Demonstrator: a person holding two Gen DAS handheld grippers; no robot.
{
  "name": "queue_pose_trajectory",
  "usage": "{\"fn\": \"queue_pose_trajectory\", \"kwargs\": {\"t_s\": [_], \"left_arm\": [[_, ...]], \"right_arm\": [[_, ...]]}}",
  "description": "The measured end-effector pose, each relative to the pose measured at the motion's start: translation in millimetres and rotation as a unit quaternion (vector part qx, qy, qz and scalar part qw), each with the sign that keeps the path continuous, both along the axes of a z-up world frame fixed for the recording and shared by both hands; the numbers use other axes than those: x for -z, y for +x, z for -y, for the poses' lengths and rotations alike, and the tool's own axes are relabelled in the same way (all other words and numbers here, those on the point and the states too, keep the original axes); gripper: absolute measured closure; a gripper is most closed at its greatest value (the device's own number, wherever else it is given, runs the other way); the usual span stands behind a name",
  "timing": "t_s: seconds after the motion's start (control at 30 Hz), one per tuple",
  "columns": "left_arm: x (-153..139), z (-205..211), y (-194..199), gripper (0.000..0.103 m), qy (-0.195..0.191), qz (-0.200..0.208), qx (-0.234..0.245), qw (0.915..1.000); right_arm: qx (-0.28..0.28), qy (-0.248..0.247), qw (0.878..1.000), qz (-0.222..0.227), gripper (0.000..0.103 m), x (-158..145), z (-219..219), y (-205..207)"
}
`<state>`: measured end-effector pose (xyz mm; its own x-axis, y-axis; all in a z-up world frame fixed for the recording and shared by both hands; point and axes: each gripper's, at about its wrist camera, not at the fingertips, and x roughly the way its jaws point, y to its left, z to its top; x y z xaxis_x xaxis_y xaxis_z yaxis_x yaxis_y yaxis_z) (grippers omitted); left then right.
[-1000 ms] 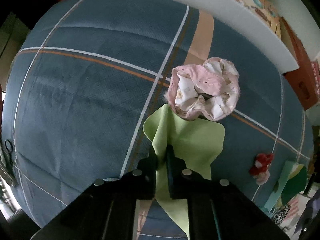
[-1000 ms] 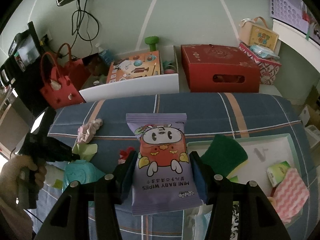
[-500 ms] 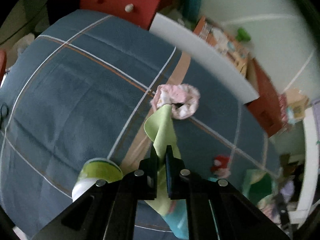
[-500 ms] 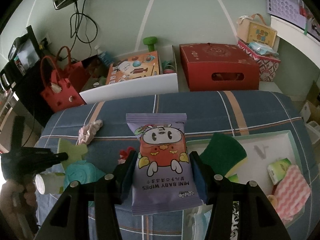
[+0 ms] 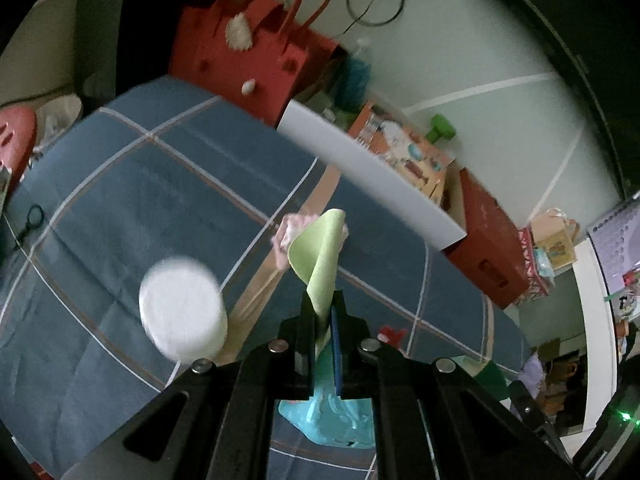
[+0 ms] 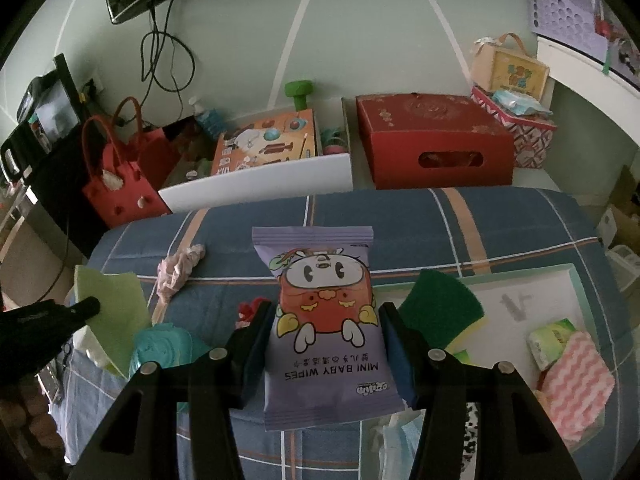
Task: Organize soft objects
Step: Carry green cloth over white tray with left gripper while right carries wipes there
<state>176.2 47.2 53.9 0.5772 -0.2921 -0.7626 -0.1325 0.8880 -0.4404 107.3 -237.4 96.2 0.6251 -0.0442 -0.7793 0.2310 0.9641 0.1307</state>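
Observation:
My left gripper (image 5: 323, 312) is shut on a light green cloth (image 5: 320, 252) and holds it lifted above the blue plaid bed; the cloth also shows in the right wrist view (image 6: 112, 312). A pink scrunchie (image 5: 290, 232) lies on the bed behind the cloth, and shows in the right wrist view (image 6: 178, 268). My right gripper (image 6: 326, 320) is shut on a purple pack of mini baby wipes (image 6: 326, 328) above the bed. A white tray (image 6: 532, 280) on the right holds a green sponge (image 6: 440, 300), a pink wavy cloth (image 6: 576, 380) and a small green pack (image 6: 550, 338).
A white roll (image 5: 182, 312) and a teal pouch (image 5: 332, 416) sit under the left gripper. A small red item (image 6: 248, 310) lies mid-bed. Behind the bed stand a white box with a toy board (image 6: 260, 178), a red box (image 6: 434, 144) and a red bag (image 6: 124, 176).
My left gripper has risen and tilted up with the green cloth, away from the scrunchie, so the room behind the bed shows. The right gripper has held still with the wipes.

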Motion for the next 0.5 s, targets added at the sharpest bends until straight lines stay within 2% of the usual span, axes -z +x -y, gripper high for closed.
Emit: {"fn": "queue_pose_trajectory", "kwargs": {"t_s": [0.2, 0.5], "left_arm": [[-29.7, 2.3, -15.0, 0.097, -0.004, 0.047, 0.012, 0.9988], [-59.0, 49.2, -31.7, 0.097, -0.025, 0.094, 0.094, 0.9908]], "right_arm": [[0.011, -0.01, 1.0, 0.02, 0.047, -15.0, 6.5, -11.7], [0.06, -0.02, 0.998, 0.031, 0.047, -26.2, 40.0, -37.2]]}}
